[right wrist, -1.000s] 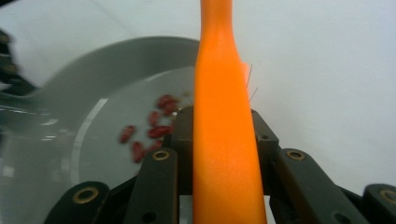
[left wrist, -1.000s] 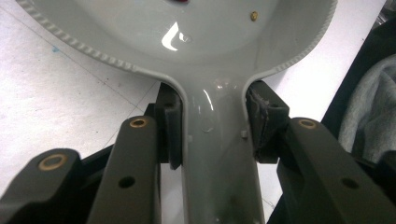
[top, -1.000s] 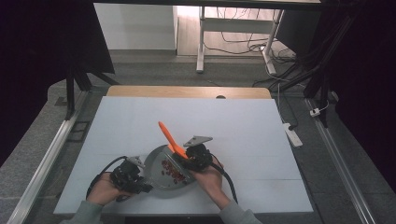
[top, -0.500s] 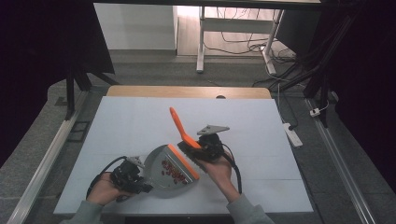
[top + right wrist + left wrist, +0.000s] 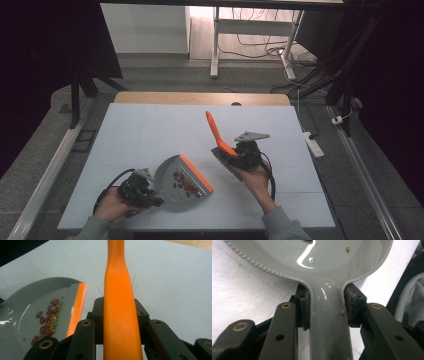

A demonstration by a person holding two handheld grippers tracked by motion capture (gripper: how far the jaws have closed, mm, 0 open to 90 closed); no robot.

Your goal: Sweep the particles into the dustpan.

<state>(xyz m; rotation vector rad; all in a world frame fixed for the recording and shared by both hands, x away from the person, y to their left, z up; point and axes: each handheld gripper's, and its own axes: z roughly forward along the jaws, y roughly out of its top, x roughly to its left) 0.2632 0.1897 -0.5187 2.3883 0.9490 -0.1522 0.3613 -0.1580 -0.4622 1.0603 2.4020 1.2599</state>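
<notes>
The pale blue table [image 5: 150,130] carries the work near its front edge. The grey dustpan [image 5: 172,184] with an orange lip lies close to the front-left corner, its open side toward the middle. The left gripper [image 5: 150,192] has its jaws clamped on the dustpan's handle. The right gripper [image 5: 235,156], right of the dustpan and apart from it, is clamped on the orange brush [image 5: 216,134], whose handle slants up and back. Red and green beans [image 5: 184,182] lie scattered inside the dustpan, near its lip.
</notes>
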